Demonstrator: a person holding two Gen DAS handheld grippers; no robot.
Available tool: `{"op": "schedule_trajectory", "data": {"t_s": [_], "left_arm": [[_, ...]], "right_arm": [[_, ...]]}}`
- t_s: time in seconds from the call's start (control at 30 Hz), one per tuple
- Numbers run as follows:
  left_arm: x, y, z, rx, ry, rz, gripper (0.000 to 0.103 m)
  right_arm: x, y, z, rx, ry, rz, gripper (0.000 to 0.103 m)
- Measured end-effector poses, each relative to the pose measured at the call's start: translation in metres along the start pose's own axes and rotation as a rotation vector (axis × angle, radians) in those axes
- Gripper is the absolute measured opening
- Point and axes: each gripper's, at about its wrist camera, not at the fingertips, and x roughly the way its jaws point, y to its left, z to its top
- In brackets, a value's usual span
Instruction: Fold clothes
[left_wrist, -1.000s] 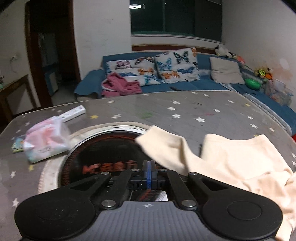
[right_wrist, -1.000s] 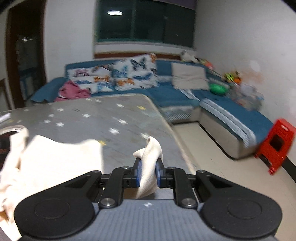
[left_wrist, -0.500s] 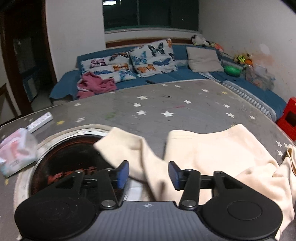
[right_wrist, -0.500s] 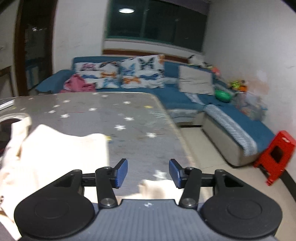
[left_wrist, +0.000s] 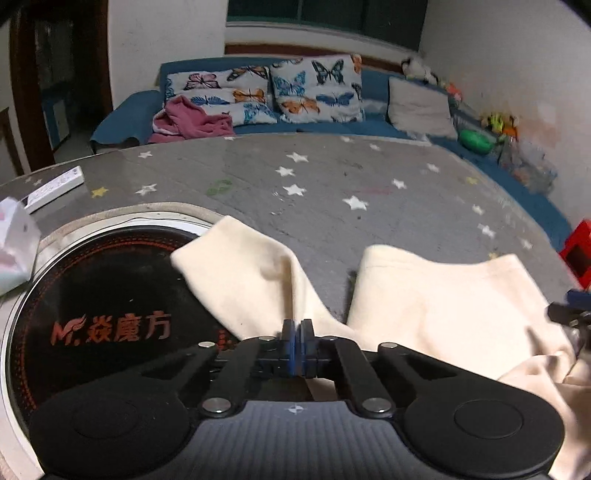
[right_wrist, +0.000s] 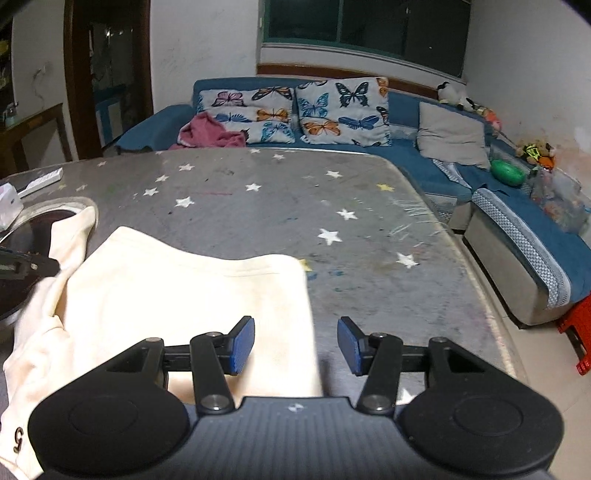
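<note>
While the left gripper (left_wrist: 297, 341) has its blue pads pressed together on a sleeve of the cream garment (left_wrist: 436, 306), the right gripper (right_wrist: 296, 343) hovers with pads spread apart over the garment's right edge, which lies on the star-patterned grey table (right_wrist: 280, 206).

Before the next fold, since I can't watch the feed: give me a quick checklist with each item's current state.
1. left gripper shut on the cream garment's sleeve: ok.
2. right gripper open, holding nothing: ok.
3. Right side edge lies between the right jaws: ok.
4. Garment flat: not ok, bunched at the near left.
5. Sleeve off the black cooktop: not ok.
6. table beyond the garment free: ok.
</note>
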Motion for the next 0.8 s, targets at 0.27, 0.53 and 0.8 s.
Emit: {"op": "schedule_trajectory", "data": {"t_s": [0.27,0.53,0.8], "left_arm": [[-0.091,0.056,-0.043,-0.113,-0.091,0.11,0.002],[-0.145,0.098,-0.097,-0.158,-0.019,0.228,0.004],[-0.149,0.074,-0.058,-0.062,-0.106,0.145,0.042]], "right_arm": [[-0.002,0.014,-0.003,-0.036,0.008,0.044,0.05],[-0.012,0.03,-0.008,-0.074,0.015,0.1,0.051],[-0.003,0.029,0.007,-0.068,0.02,0.081,0.05]]}}
